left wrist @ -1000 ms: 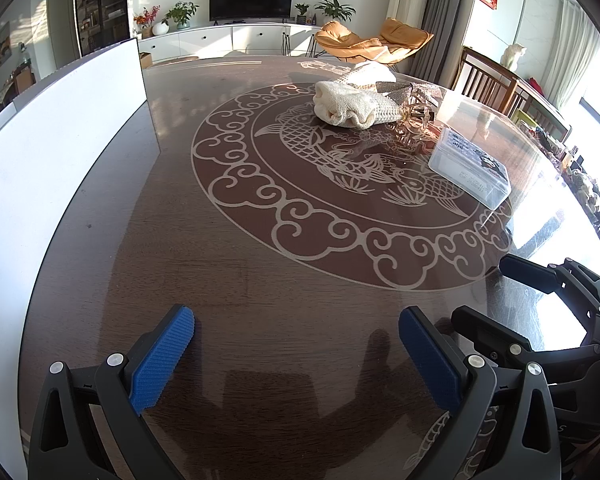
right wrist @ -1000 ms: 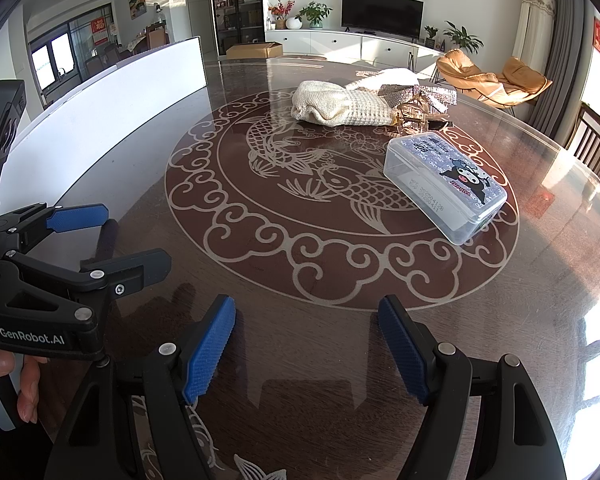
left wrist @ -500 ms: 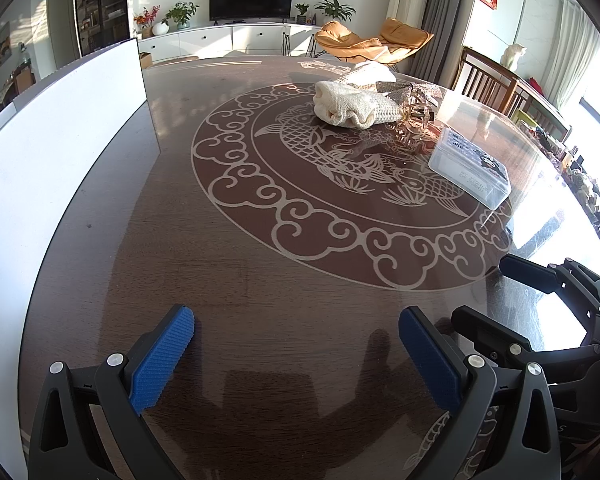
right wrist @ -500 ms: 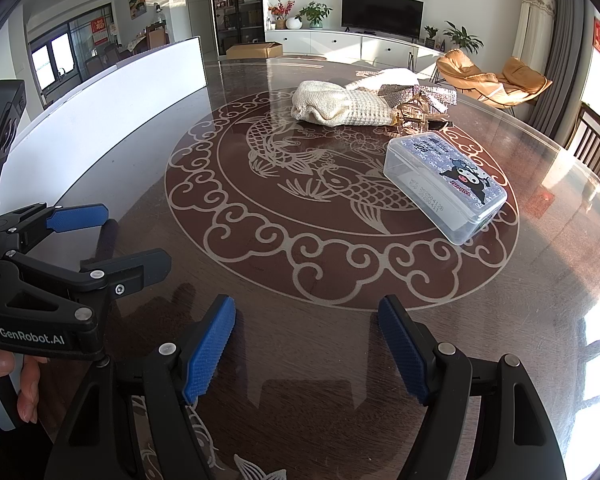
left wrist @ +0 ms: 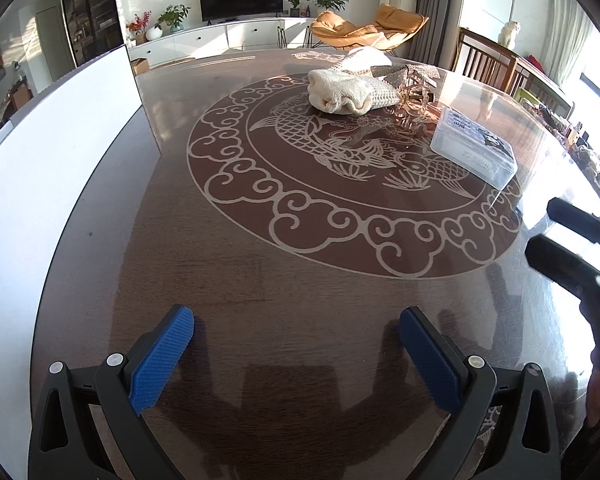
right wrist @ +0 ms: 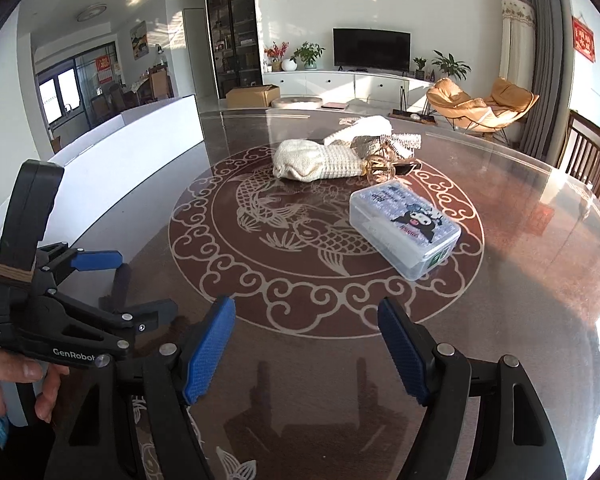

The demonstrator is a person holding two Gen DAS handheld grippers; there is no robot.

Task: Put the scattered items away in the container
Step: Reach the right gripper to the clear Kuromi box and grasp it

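Note:
A clear plastic box with a cartoon lid (right wrist: 405, 229) lies on the round table, also in the left wrist view (left wrist: 474, 147). Behind it lie a cream knitted pouch (right wrist: 320, 161) (left wrist: 350, 92), a silver mesh piece (right wrist: 404, 141) and a gold wire item (right wrist: 380, 168). My left gripper (left wrist: 296, 340) is open and empty, low over the near table. My right gripper (right wrist: 306, 340) is open and empty, short of the box. The left gripper also shows in the right wrist view (right wrist: 108, 280).
The dark round table (left wrist: 260, 264) has a carp and cloud pattern under glass. A white board (left wrist: 40, 168) stands along its left edge. Wooden chairs (right wrist: 592, 156) stand at the far right. A living room with TV and orange loungers lies behind.
My right gripper has lifted and tilted up, so the room fills more of its view and the box looks nearer. My left gripper has shifted slightly left.

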